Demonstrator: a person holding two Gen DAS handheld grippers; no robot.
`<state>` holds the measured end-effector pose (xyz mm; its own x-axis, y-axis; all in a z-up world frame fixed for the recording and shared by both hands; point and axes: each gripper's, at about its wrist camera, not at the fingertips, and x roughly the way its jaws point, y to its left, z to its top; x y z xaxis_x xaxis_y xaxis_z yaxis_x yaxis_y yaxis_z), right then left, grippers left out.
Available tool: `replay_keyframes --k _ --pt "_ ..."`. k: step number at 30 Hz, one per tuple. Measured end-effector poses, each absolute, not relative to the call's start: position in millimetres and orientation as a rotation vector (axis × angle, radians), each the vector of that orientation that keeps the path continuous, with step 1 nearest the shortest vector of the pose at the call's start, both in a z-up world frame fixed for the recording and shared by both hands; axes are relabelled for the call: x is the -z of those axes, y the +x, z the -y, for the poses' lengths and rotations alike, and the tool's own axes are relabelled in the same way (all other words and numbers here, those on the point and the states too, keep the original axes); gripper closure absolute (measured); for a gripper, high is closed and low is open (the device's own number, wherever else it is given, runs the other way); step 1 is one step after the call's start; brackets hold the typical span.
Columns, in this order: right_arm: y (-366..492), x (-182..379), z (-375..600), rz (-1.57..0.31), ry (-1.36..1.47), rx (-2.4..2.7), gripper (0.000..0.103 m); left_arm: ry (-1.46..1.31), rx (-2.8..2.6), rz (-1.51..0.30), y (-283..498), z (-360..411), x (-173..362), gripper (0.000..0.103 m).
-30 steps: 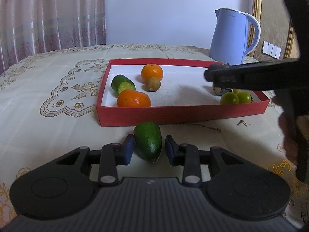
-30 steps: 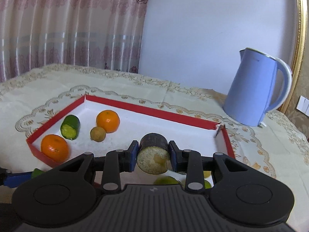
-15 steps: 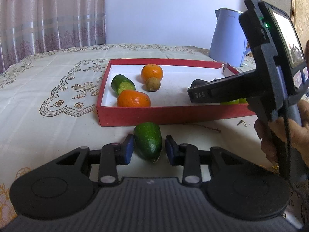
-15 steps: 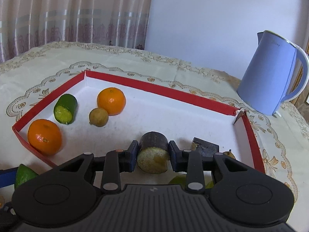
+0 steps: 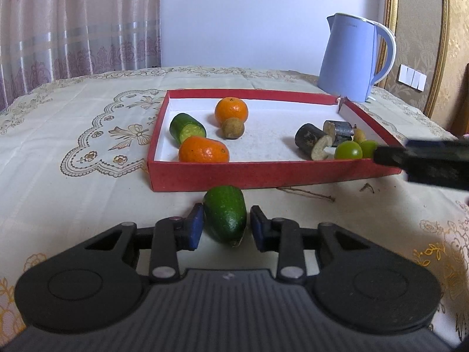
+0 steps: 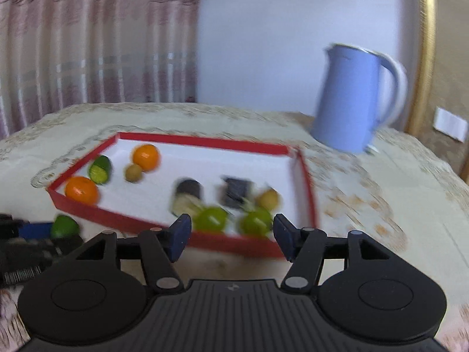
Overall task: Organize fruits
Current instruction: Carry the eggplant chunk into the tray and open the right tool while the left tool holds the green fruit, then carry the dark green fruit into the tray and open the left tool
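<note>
The green fruit (image 5: 225, 213) lies on the worktop between the left gripper (image 5: 225, 228) fingers, spread and not pinching, its long axis toward 12 o'clock, where the red tray (image 5: 263, 174) sits just beyond. The right gripper (image 6: 231, 236) hangs spread, empty, farther off.

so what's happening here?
A person is sorting fruit into a red tray. The left hand-held gripper straddles a green fruit on the tablecloth just outside the tray, not yet clamped. The right hand-held gripper is open and empty, near the tray's front corner. Oranges, cucumber and dark chunks already sit inside.
</note>
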<state>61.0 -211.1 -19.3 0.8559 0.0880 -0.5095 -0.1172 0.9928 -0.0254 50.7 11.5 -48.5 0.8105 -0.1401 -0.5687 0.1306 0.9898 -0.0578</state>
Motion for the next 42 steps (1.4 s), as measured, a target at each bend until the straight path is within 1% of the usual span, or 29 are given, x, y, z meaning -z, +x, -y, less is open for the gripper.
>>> replay_keyframes --k 5,9,14,24,31,32,37,42 --pt "55.4 37.4 240.6 -0.598 -0.015 -0.022 0.042 -0.007 0.134 -0.608 49.9 -10.2 48.2 0.075" --pt "58.8 48.3 257.5 -0.636 0.028 0.015 0.042 -0.009 0.134 -0.606 49.0 -10.3 47.9 0.076" --pt "65.0 52.8 267.9 -0.63 0.036 0.056 0.042 0.004 0.13 -0.605 49.3 -9.5 48.0 0.076" --pt "65.1 54.5 266.7 -0.634 0.029 0.056 0.037 0.026 0.134 -0.606 42.3 -5.6 45.7 0.076" --pt "65.2 54.8 269.6 -0.634 0.05 0.044 0.034 0.032 0.168 -0.585 34.5 -3.3 27.2 0.076" --pt "65.3 54.8 269.8 -0.636 0.052 0.04 0.032 0.027 0.18 -0.578 35.7 -2.6 21.9 0.076" --pt "65.7 54.7 268.4 -0.638 0.043 0.04 0.031 0.046 0.197 -0.538 52.6 9.1 2.0 0.076" --pt "65.7 54.7 269.7 -0.637 0.054 0.036 0.031 0.058 0.201 -0.539 82.1 22.0 -2.7 0.076"
